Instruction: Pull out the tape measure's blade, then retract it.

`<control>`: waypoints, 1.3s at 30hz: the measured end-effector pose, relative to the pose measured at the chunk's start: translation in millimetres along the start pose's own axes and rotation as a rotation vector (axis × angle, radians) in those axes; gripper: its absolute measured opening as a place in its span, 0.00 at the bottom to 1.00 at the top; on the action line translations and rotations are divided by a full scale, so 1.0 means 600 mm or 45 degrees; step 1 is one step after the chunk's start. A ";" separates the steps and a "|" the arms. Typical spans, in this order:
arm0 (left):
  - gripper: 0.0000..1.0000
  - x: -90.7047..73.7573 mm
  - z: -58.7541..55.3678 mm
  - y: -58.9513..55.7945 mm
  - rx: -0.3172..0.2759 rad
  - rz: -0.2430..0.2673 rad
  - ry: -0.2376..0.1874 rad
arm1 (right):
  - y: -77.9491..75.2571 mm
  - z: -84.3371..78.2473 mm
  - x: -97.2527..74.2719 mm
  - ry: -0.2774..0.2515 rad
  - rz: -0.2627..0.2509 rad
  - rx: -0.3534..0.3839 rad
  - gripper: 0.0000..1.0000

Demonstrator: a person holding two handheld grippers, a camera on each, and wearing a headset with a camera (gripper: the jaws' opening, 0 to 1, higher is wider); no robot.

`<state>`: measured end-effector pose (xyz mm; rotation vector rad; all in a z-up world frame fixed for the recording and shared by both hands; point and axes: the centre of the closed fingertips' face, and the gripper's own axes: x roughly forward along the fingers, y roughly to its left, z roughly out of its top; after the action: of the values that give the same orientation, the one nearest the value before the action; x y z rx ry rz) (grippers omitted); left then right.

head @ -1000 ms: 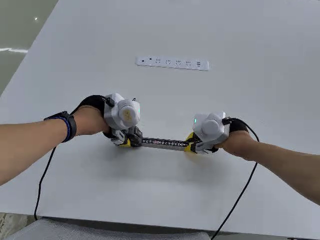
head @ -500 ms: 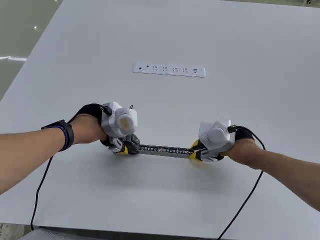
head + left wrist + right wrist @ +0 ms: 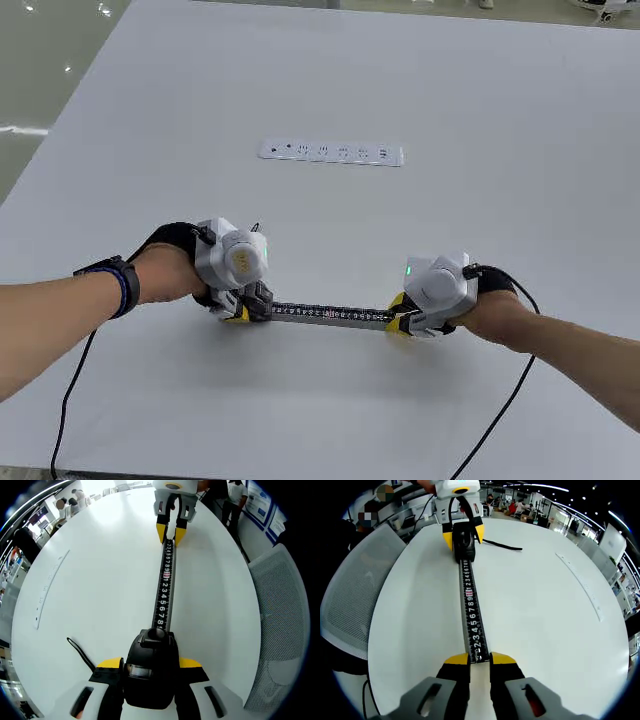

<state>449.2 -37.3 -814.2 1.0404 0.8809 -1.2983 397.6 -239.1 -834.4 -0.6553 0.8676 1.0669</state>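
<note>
At the far left of the head view we see a forearm with a dark wristband (image 3: 112, 283), and a thin black cable (image 3: 72, 385) hangs off the near edge of the wide white table (image 3: 470, 110). The hand there holds the white, yellow-tipped left gripper (image 3: 244, 303). Its jaws are closed on the sides of the black, rounded plastic tape measure case (image 3: 150, 677), which sits low over the table. In the left gripper view a thin black strap (image 3: 79, 651) lies on the table just beside the case.

From the mouth of the case the narrow steel blade with printed black numbers (image 3: 330, 314) runs straight to the right, pulled out and lying close along the table. Beyond it, well apart, a long white power strip (image 3: 331, 152) lies flat.

At the blade's far end the white, yellow-tipped right gripper (image 3: 479, 659) is pinching the blade tip, its jaws drawn close with only the blade between them. The right hand's cable (image 3: 497, 405) trails toward us. In the right gripper view a grey mesh chair back (image 3: 355, 585) stands beside the table.
</note>
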 end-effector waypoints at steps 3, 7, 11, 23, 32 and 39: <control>0.36 0.000 0.000 0.000 0.000 0.000 0.001 | 0.000 -0.004 -0.003 -0.001 0.000 0.003 0.13; 0.36 0.000 0.000 0.000 -0.001 0.000 0.004 | 0.000 -0.010 -0.006 -0.001 0.000 0.007 0.13; 0.36 0.001 0.000 0.000 -0.002 0.000 0.006 | -0.003 -0.019 -0.012 0.001 -0.005 0.014 0.13; 0.36 0.000 0.001 -0.002 -0.003 0.004 0.014 | -0.009 -0.040 -0.025 0.015 -0.019 0.021 0.13; 0.36 -0.005 0.003 -0.007 0.003 0.009 0.021 | -0.015 -0.064 -0.040 0.038 -0.032 0.015 0.14; 0.36 -0.008 0.004 -0.008 -0.002 0.009 0.029 | -0.023 -0.067 -0.045 0.045 -0.030 0.007 0.14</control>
<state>444.2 -38.0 -809.7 1.0577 0.8946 -1.2821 393.2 -289.3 -831.2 -0.6797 0.8907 1.0340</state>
